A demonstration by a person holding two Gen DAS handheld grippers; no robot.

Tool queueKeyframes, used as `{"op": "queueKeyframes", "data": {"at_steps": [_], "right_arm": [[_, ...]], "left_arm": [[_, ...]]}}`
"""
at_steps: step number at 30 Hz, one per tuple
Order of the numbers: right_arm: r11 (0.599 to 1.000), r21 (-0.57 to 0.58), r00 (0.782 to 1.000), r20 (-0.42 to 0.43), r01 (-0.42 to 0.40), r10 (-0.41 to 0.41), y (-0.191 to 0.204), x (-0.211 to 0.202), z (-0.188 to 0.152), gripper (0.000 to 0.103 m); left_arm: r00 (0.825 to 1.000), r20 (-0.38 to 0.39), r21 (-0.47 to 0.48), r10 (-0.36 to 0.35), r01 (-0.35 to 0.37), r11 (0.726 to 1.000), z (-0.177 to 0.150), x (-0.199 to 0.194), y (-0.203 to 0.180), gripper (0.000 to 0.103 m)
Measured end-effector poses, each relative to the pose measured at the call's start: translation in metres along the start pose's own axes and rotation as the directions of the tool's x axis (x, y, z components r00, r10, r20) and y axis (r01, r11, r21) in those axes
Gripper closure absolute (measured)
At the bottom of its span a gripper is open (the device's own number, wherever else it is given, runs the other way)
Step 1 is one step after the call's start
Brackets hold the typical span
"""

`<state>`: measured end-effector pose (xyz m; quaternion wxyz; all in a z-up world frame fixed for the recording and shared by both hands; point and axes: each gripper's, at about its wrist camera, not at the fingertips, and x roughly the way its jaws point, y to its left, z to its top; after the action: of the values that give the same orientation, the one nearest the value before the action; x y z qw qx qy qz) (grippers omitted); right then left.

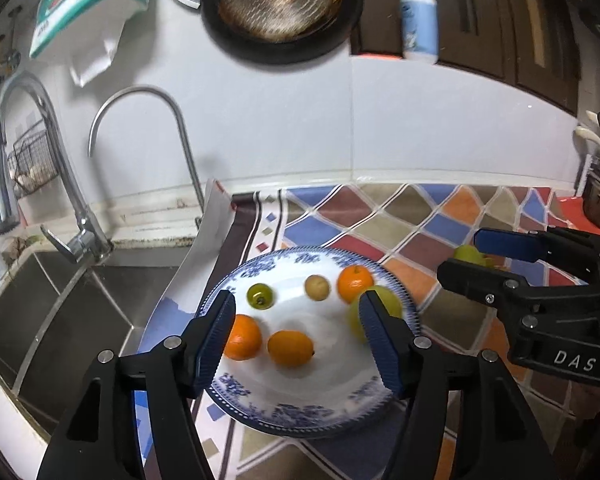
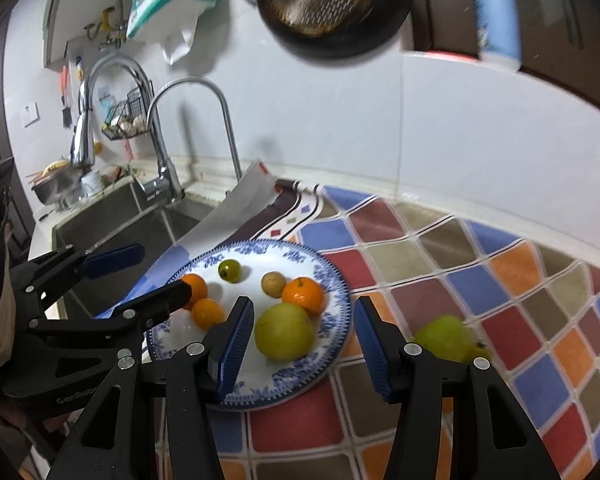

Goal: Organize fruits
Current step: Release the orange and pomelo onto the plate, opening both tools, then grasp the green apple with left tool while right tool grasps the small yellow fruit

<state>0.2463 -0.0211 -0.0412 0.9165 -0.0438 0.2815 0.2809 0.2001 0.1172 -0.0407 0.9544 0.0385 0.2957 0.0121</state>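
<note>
A blue-and-white plate lies on the checked cloth and holds several fruits: three oranges, a small green fruit, a small tan fruit and a yellow-green pear. A second pear lies on the cloth right of the plate. My left gripper is open and empty above the plate. My right gripper is open and empty above the plate's right side, over the pear.
A steel sink with two taps lies left of the plate. A dark pan, a tissue pack and a lotion bottle sit along the wall. The checked cloth stretches right.
</note>
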Motion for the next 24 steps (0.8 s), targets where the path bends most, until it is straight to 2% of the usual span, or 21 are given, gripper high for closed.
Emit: {"op": "queueKeyframes", "data": {"at_steps": [7, 13, 24], "right_arm": [[0.998, 0.024, 0.996, 0.061, 0.057, -0.059, -0.015, -0.046, -0.005, 0.047], [0.993, 0.036, 0.989, 0.091, 0.114, -0.117, -0.025, -0.074, -0.012, 0.044], [0.971, 0.074, 0.970, 0.077, 0.226, -0.231, -0.064, -0.093, -0.028, 0.044]], "left_arm": [[0.997, 0.068, 0.047, -0.033, 0.030, 0.998, 0.007, -0.031, -0.028, 0.033], [0.991, 0.103, 0.082, -0.082, 0.074, 0.994, 0.012, -0.041, -0.052, 0.028], [0.983, 0.095, 0.168, -0.156, 0.139, 0.976, 0.018, -0.028, -0.095, 0.028]]}}
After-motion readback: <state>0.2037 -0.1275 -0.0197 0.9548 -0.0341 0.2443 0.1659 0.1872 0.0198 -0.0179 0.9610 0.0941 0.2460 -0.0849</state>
